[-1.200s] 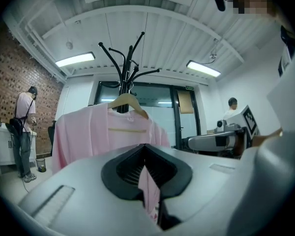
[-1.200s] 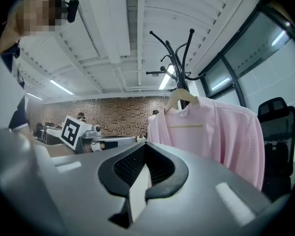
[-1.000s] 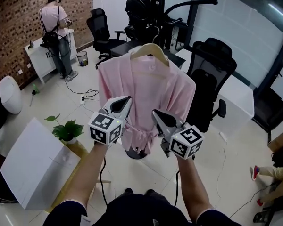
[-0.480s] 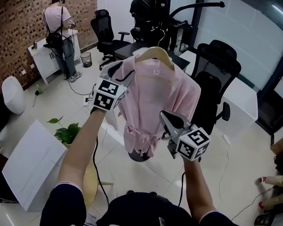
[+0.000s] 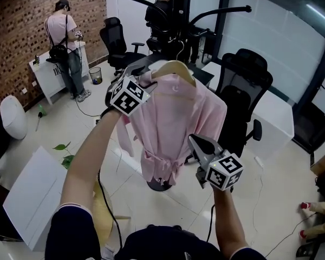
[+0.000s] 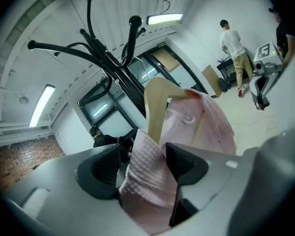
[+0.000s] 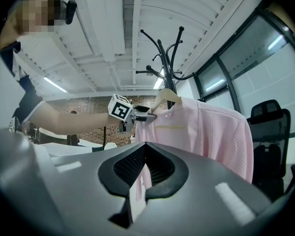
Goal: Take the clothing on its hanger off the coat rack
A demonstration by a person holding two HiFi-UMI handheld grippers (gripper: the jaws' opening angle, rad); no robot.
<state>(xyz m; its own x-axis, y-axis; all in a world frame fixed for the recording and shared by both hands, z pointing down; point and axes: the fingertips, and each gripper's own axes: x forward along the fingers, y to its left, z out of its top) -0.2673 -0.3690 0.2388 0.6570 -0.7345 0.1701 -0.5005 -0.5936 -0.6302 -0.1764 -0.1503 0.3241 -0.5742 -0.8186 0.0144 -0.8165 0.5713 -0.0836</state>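
A pink robe (image 5: pixel 173 123) hangs on a pale wooden hanger (image 5: pixel 176 66) from the black coat rack (image 5: pixel 176 4). My left gripper (image 5: pixel 145 73) is raised to the hanger's left shoulder. In the left gripper view its jaws (image 6: pixel 143 149) have just been opening and stand wide, with the robe's shoulder cloth (image 6: pixel 147 176) between them and the hanger arm (image 6: pixel 155 107) just beyond. My right gripper (image 5: pixel 194 140) is low, in front of the robe's right side, shut and empty; the right gripper view shows its tips (image 7: pixel 145 144) together, the robe (image 7: pixel 211 132) behind them.
Black office chairs (image 5: pixel 244 91) (image 5: pixel 116 37) stand right of and behind the rack. One person (image 5: pixel 65 42) stands at a white counter on the left, another (image 5: pixel 162 10) behind the rack. A potted plant (image 5: pixel 65 153) and a white box (image 5: pixel 30 194) are at lower left.
My left gripper rose from the robe's lower front to the hanger's left shoulder, rolled over, and went from shut to open. The right gripper has barely moved.
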